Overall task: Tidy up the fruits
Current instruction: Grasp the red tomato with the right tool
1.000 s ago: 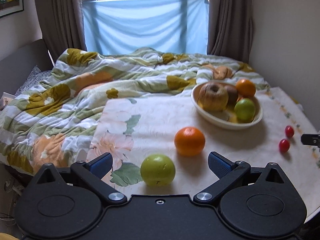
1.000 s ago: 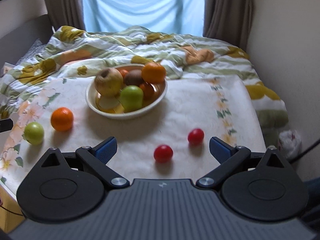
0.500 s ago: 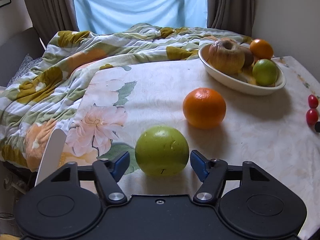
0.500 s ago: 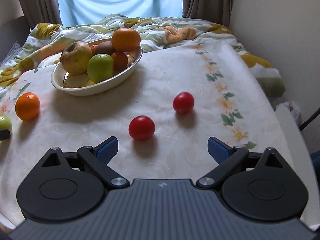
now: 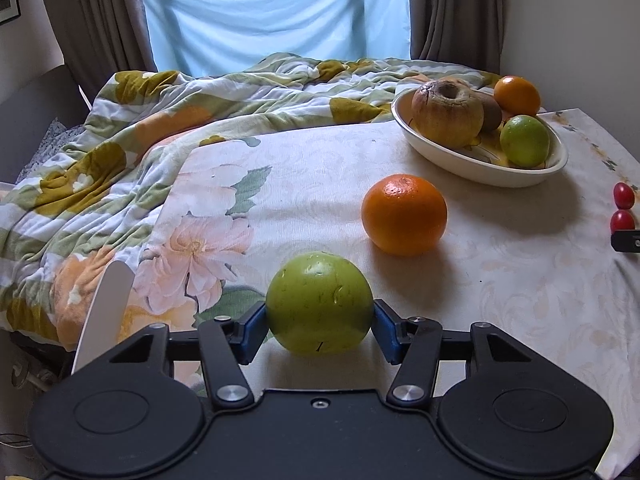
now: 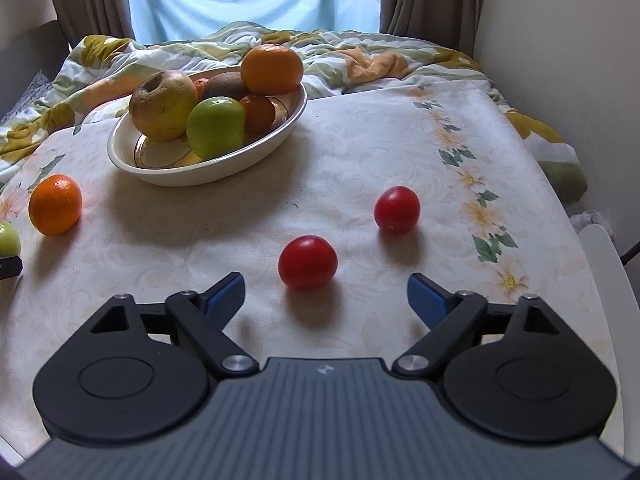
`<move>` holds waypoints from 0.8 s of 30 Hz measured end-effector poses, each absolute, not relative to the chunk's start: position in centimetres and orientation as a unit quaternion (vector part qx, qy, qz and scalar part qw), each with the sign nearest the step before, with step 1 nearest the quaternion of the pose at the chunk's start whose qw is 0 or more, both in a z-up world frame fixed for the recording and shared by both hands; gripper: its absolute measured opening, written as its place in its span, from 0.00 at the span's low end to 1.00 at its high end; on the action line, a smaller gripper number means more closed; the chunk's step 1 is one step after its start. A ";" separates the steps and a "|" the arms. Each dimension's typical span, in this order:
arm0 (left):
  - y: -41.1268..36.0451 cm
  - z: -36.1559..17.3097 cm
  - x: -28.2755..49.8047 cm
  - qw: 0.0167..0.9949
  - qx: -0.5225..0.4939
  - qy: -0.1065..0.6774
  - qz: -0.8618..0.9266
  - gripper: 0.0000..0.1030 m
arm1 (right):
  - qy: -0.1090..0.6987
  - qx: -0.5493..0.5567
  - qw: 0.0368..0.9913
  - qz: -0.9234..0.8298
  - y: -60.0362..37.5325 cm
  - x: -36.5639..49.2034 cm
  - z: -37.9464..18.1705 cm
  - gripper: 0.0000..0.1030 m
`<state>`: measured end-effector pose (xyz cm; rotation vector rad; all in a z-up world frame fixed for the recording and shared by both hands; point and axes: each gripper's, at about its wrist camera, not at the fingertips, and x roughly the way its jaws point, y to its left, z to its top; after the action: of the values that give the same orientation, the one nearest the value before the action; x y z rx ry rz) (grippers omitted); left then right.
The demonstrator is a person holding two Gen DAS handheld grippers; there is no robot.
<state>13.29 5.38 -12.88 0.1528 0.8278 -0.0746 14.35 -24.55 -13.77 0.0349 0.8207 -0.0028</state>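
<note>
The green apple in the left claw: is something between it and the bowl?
Yes. The loose orange lies on the cloth between the green apple and the bowl, roughly on the straight line; lifting over it should clear.

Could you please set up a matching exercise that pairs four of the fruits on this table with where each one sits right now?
Things:
1. round green apple
2. loose round orange
3. nearer small red tomato
4. wrinkled brownish apple

Places:
A. inside the cream oval bowl
B. on the cloth just ahead of the open right tool
C. between the blue pads of the left tool
D. alone on the cloth, between the green apple and the bowl

Pairs: 1-C, 2-D, 3-B, 4-A
</note>
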 end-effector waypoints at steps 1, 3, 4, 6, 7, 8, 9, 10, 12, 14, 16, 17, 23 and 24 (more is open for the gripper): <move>5.4 -12.8 13.3 0.911 0.073 0.403 -0.037 0.58 | 0.398 0.016 0.917 -0.001 -24.5 14.5 -13.8 0.99; 5.5 -12.8 13.3 0.910 0.070 0.406 -0.039 0.58 | 0.399 0.015 0.917 -0.001 -24.4 14.8 -13.9 0.97; 5.4 -12.8 13.2 0.910 0.070 0.407 -0.040 0.58 | 0.400 0.015 0.916 0.001 -24.3 15.0 -13.9 0.92; 5.4 -12.8 12.9 0.909 0.070 0.408 -0.042 0.58 | 0.405 0.015 0.914 0.004 -24.1 15.4 -14.0 0.84; 5.4 -12.7 12.8 0.909 0.070 0.408 -0.042 0.58 | 0.406 0.015 0.914 0.004 -23.9 15.5 -14.0 0.79; 5.4 -12.8 12.7 0.909 0.069 0.408 -0.042 0.58 | 0.406 0.015 0.914 0.005 -23.8 15.6 -14.0 0.77; 5.5 -12.8 12.6 0.909 0.068 0.408 -0.042 0.58 | 0.406 0.015 0.914 0.005 -23.7 15.6 -14.0 0.75; 5.5 -12.8 12.5 0.910 0.066 0.408 -0.042 0.58 | 0.405 0.014 0.914 0.006 -23.5 15.7 -14.0 0.72; 5.7 -12.7 12.4 0.910 0.063 0.407 -0.041 0.58 | 0.404 0.012 0.915 0.005 -23.4 15.8 -14.1 0.69; 5.8 -12.7 12.3 0.910 0.061 0.407 -0.042 0.58 | 0.403 0.010 0.915 0.006 -23.2 16.0 -14.1 0.65; 5.9 -12.7 12.2 0.911 0.059 0.407 -0.042 0.58 | 0.401 0.006 0.916 0.006 -23.0 16.1 -14.1 0.56; 6.0 -12.7 12.1 0.911 0.058 0.406 -0.041 0.58 | 0.401 0.002 0.916 0.004 -22.9 16.2 -14.0 0.53; 6.5 -12.2 11.5 0.914 0.049 0.400 -0.042 0.58 | 0.397 -0.003 0.918 0.000 -22.5 16.1 -13.7 0.46; 6.5 -12.0 11.4 0.915 0.048 0.399 -0.042 0.58 | 0.396 -0.003 0.918 0.000 -22.5 16.1 -13.6 0.46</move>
<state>11.43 6.52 -12.03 0.0980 0.8206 -0.0870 16.09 -22.48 -13.61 -0.0060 0.8153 0.0004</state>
